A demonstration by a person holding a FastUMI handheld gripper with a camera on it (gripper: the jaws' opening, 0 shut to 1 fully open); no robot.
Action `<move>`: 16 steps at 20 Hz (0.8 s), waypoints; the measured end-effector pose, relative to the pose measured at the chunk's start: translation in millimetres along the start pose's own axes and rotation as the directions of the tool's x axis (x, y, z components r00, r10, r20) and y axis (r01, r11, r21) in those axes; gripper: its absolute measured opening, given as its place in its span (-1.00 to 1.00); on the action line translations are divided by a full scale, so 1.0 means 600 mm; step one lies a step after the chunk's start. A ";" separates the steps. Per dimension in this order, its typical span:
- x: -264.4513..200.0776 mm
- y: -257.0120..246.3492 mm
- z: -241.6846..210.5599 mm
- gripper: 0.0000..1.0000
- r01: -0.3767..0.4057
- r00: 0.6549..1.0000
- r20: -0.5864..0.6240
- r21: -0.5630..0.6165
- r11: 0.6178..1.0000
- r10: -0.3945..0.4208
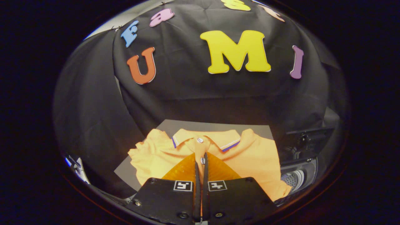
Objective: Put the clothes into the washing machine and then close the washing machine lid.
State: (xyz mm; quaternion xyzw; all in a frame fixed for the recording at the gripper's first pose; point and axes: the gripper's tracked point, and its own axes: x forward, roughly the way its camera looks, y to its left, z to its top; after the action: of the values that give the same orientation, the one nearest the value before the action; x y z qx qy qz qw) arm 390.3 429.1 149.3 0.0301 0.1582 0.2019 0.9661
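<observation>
gripper poised over shirt beside open washer

the gripper (201,161) points forward over an orange polo shirt (250,156), its two fingers (184,170) drawn together so that only a thin slit stays between them. the tips sit over the shirt's button placket, just below the collar (206,139); whether any cloth is pinched in the slit cannot be told. the shirt lies spread flat on a grey board (175,125), collar at the far side, sleeves out to both sides; the collar carries a thin blue and white trim, and a pale button (200,140) shows at the neck. the shirt's right edge reaches the washer (300,175), which stands just beside the board on the right. its dark lid (307,137) is raised, and the perforated drum (290,179) shows inside the opening. black cloth (203,90) forms the wall beyond the board.
</observation>
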 end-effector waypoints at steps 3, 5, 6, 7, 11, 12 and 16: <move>-0.068 -0.013 0.034 -0.90 -0.010 0.997 0.081 -0.002 1.000 0.010; -0.112 -0.027 0.056 -0.90 -0.008 0.991 0.131 -0.001 1.000 0.008; -0.140 -0.039 0.069 -0.90 0.000 0.987 0.163 -0.005 1.000 0.000; -0.165 -0.052 0.084 -0.90 0.013 0.981 0.194 -0.005 1.000 -0.011; -0.274 -0.088 0.129 -0.90 0.033 0.956 0.292 0.021 0.999 -0.037; -0.302 -0.102 0.139 -0.90 0.044 0.946 0.321 0.024 0.999 -0.050; -0.390 -0.164 0.160 -0.90 0.112 0.917 0.383 0.019 0.994 -0.110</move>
State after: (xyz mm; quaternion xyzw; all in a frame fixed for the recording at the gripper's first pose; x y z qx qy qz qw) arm 255.0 245.7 296.8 0.0582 -0.0326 0.1373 0.9883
